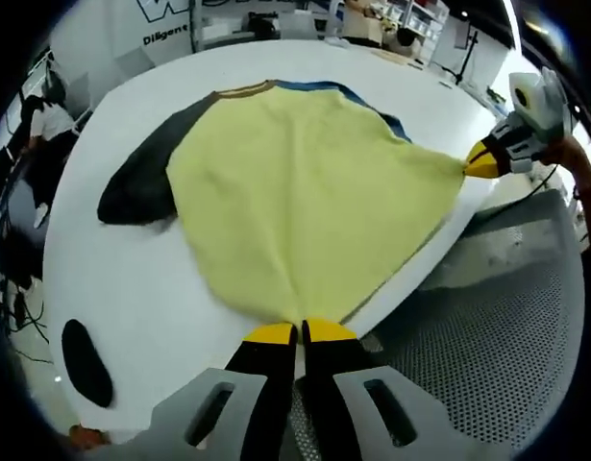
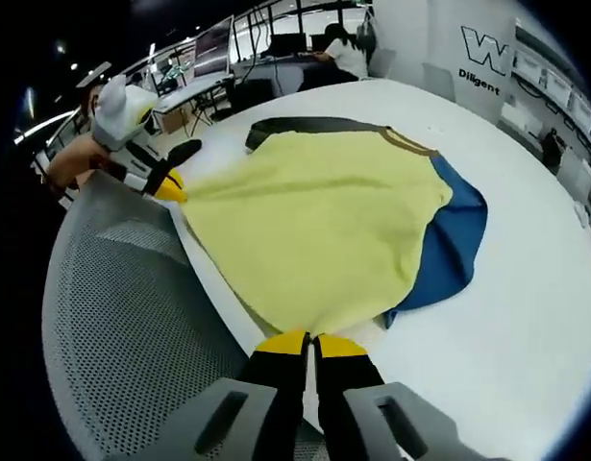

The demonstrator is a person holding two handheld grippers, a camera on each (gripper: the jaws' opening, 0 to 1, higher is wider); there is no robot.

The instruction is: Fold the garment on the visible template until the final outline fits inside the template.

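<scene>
Left claw (image 1: 301,333) rises from the bottom of the left gripper view, yellow tips pressed together, jaws shut with fabric pinched between them. At that view's right edge the right claw (image 1: 480,163) points inward, tips closed too, a bare forearm (image 1: 578,163) behind it. In the right gripper view the right claw (image 2: 310,343) shows the same pinch, tips together. The left claw (image 2: 170,185) sits at upper left, closed, a hand (image 2: 69,158) gripping its body.
</scene>
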